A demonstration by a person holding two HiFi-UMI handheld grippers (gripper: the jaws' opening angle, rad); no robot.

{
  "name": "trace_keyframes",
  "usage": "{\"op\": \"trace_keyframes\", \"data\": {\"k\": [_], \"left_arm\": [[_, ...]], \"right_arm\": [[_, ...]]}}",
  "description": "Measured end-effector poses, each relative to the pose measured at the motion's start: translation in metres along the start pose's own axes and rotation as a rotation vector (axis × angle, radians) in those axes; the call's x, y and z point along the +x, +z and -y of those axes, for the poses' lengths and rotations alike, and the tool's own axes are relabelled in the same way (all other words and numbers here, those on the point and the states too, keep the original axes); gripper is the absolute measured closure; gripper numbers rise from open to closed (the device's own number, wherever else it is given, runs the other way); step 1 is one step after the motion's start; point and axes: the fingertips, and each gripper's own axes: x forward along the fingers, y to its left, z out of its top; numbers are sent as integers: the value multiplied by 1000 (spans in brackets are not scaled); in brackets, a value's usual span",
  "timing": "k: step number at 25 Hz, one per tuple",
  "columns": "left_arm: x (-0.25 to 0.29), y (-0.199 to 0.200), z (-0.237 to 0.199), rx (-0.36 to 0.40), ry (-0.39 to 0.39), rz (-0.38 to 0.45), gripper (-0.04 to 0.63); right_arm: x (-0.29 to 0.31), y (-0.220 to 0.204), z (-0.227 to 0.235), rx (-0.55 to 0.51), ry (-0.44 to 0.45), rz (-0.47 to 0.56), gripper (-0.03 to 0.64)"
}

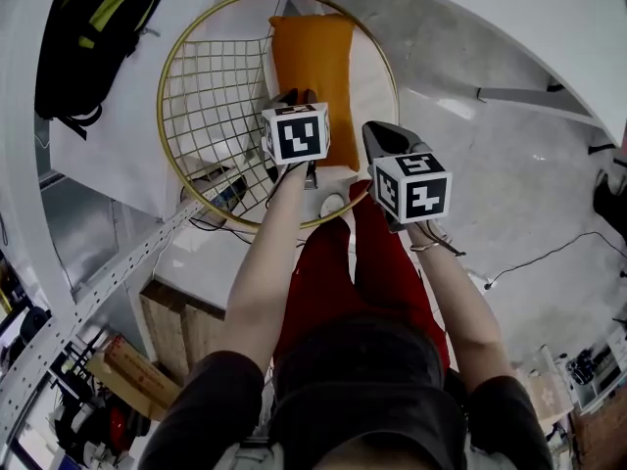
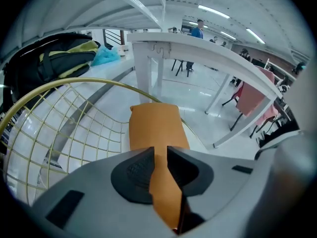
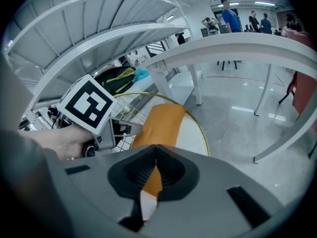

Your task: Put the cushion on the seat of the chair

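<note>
An orange cushion (image 1: 313, 67) lies along the round gold wire chair (image 1: 176, 57), over its white seat (image 1: 374, 76). My left gripper (image 1: 294, 98) is at the cushion's near end. In the left gripper view its jaws (image 2: 159, 150) are shut on a fold of the orange cushion (image 2: 156, 128). My right gripper (image 1: 377, 135) is at the cushion's near right corner. In the right gripper view its tips (image 3: 156, 148) meet, with the orange cushion (image 3: 163, 120) and a white strip pinched in the gap behind them.
A black and yellow backpack (image 1: 93, 27) lies on a white table left of the chair. Wooden crates (image 1: 181, 331) stand at lower left, and a cable (image 1: 549, 253) runs over the grey floor on the right. White table legs (image 2: 148, 73) rise beyond the chair.
</note>
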Motion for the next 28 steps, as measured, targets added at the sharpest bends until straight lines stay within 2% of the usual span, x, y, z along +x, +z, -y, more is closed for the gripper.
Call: {"op": "trace_keyframes", "data": {"k": [12, 28], "left_arm": [[-39, 4, 9, -31, -114, 67, 584], [-116, 23, 15, -112, -319, 272, 586]], "right_arm": [[-24, 16, -15, 6, -31, 77, 598], [-62, 41, -57, -26, -24, 199, 598]]}}
